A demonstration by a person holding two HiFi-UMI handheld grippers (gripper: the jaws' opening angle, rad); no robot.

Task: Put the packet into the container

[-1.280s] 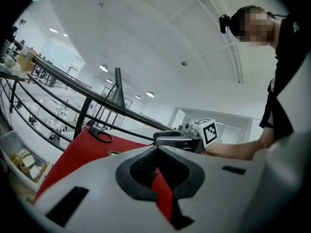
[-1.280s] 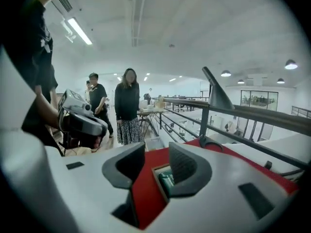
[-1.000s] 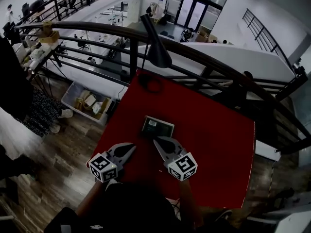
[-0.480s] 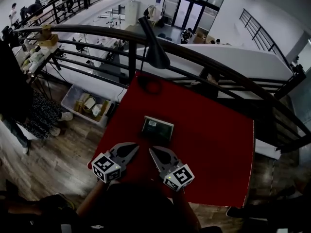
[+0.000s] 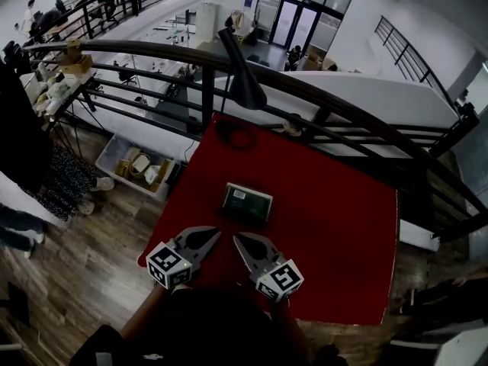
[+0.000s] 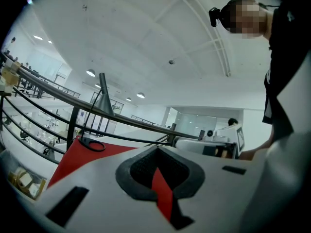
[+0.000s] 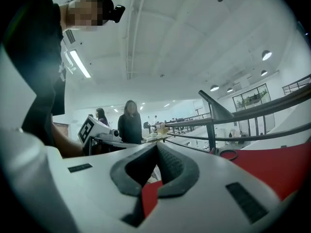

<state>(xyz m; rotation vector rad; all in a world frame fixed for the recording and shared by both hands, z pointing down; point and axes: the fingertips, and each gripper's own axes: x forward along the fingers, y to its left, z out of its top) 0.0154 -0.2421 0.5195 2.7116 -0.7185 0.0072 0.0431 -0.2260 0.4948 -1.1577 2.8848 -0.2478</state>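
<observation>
A small dark rectangular container stands in the middle of the red table. Inside it lies what looks like a flat greenish packet with a white label. Both grippers hover over the table's near part, a little short of the container and apart from it. My left gripper is shut with nothing between its pads, and its tips meet in the left gripper view. My right gripper is shut and empty too, its tips together in the right gripper view. The two point toward each other.
A black lamp rises from a ring base at the table's far edge, in front of a dark railing. The table's left edge drops to a wooden floor. A bin of things sits below.
My right gripper has drawn back from the container, toward me and a little to the left. The left gripper has stayed where it was.
</observation>
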